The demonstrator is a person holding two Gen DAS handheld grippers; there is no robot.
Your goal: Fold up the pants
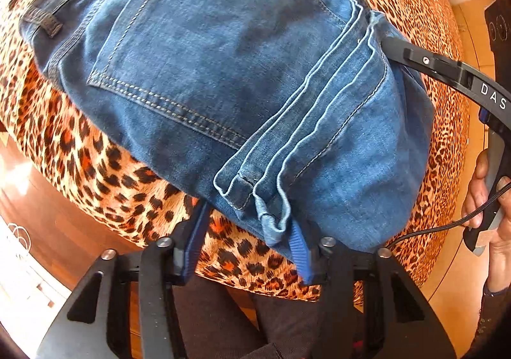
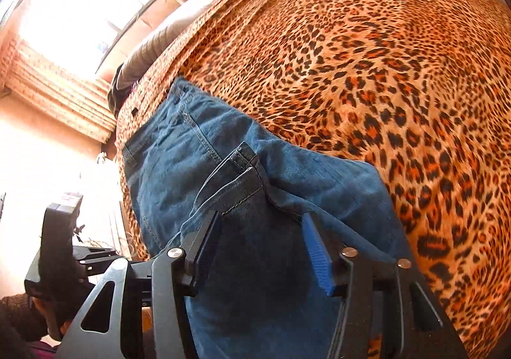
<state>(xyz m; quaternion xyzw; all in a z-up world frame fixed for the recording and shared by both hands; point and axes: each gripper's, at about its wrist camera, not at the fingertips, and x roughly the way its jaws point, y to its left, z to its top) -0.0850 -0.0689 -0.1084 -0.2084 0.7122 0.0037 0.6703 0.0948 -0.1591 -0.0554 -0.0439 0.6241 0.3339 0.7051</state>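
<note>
Blue jeans (image 1: 223, 65) lie folded on a leopard-print bed cover (image 1: 95, 167), back pocket up, the leg hems stacked across the seat. My left gripper (image 1: 249, 228) is open at the near edge of the fold, its right pad against the hems, holding nothing. My right gripper (image 2: 260, 228) is open with denim (image 2: 255, 279) lying between its jaws. It also shows in the left wrist view (image 1: 447, 71), its tip tucked at the far edge of the fold. The jeans show in the right wrist view (image 2: 191, 161) too.
The leopard cover (image 2: 383, 71) spreads wide to the right of the jeans. A wooden floor (image 1: 64, 231) lies beyond the bed's near edge. A bright window (image 2: 80, 8) and brick wall stand to the left. My left gripper body (image 2: 60, 247) sits low left.
</note>
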